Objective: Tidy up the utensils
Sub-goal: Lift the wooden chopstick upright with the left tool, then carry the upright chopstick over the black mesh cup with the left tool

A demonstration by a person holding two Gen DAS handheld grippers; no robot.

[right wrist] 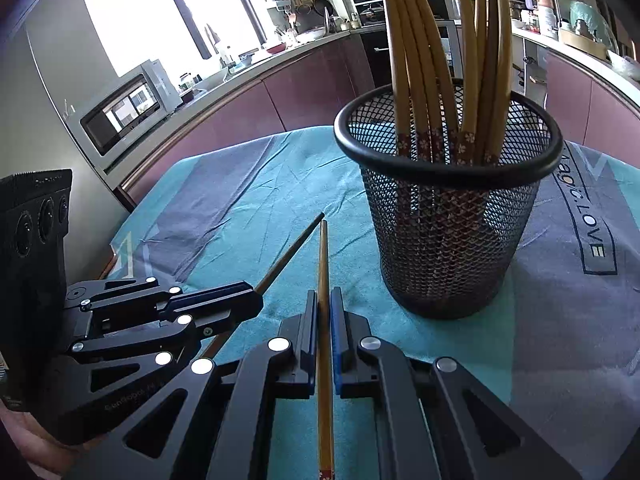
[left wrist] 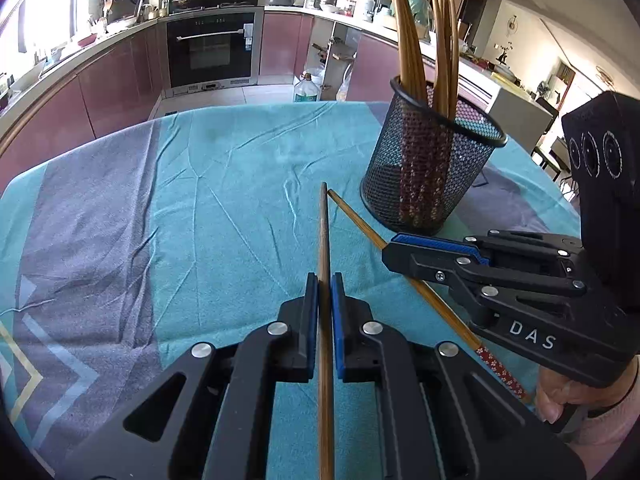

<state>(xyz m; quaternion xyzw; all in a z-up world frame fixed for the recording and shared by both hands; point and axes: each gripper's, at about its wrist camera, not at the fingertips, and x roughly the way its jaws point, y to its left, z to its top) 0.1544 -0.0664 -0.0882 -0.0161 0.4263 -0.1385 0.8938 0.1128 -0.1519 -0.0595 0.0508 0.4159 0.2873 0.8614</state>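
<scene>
My left gripper (left wrist: 324, 280) is shut on a dark brown chopstick (left wrist: 324, 232) that points forward over the teal cloth. My right gripper (right wrist: 324, 298) is shut on a lighter bamboo chopstick (right wrist: 323, 252) with a red flowered end. Each view also shows the other tool: the right gripper (left wrist: 394, 246) sits to the right, holding its chopstick (left wrist: 356, 218), and the left gripper (right wrist: 256, 300) sits to the left with its dark chopstick (right wrist: 292, 250). The two tips nearly meet. A black mesh holder (right wrist: 444, 248) (left wrist: 424, 176) with several chopsticks stands just ahead to the right.
A teal and grey tablecloth (left wrist: 200, 200) covers the table. Behind it run kitchen counters, an oven (left wrist: 210, 46) and a microwave (right wrist: 128, 112). A plastic bottle (left wrist: 306, 90) stands on the floor past the table's far edge. A person's hand (left wrist: 560, 396) holds the right tool.
</scene>
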